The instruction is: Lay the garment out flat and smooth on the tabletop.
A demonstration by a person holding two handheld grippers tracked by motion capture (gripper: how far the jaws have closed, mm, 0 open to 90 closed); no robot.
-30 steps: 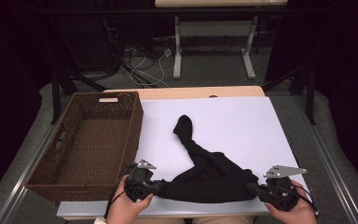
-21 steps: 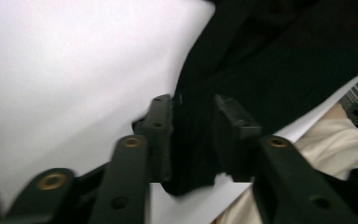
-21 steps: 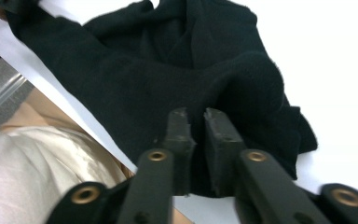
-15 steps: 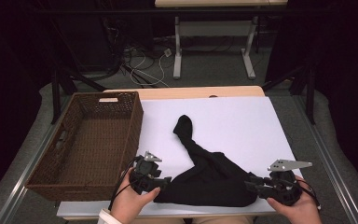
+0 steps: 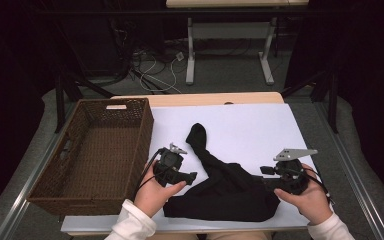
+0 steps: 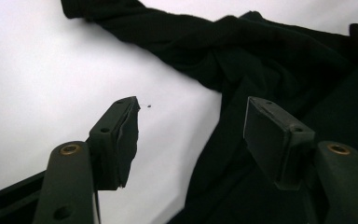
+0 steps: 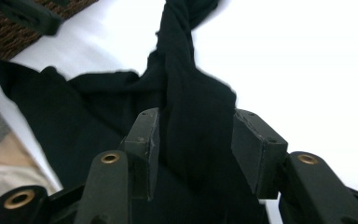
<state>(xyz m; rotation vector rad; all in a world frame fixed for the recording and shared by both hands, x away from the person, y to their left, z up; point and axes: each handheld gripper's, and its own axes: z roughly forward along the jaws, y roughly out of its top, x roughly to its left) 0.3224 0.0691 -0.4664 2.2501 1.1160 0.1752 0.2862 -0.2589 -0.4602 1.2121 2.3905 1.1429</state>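
A black garment [image 5: 225, 192] lies crumpled on the white tabletop, one twisted leg stretched away

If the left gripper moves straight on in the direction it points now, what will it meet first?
Most likely the black garment: the left gripper has open jaws aimed at its edge on the white table. Depth is unclear, so it may first pass over bare table.

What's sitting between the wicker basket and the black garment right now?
In the high view, the left gripper and its hand lie between basket and black garment, over white table.
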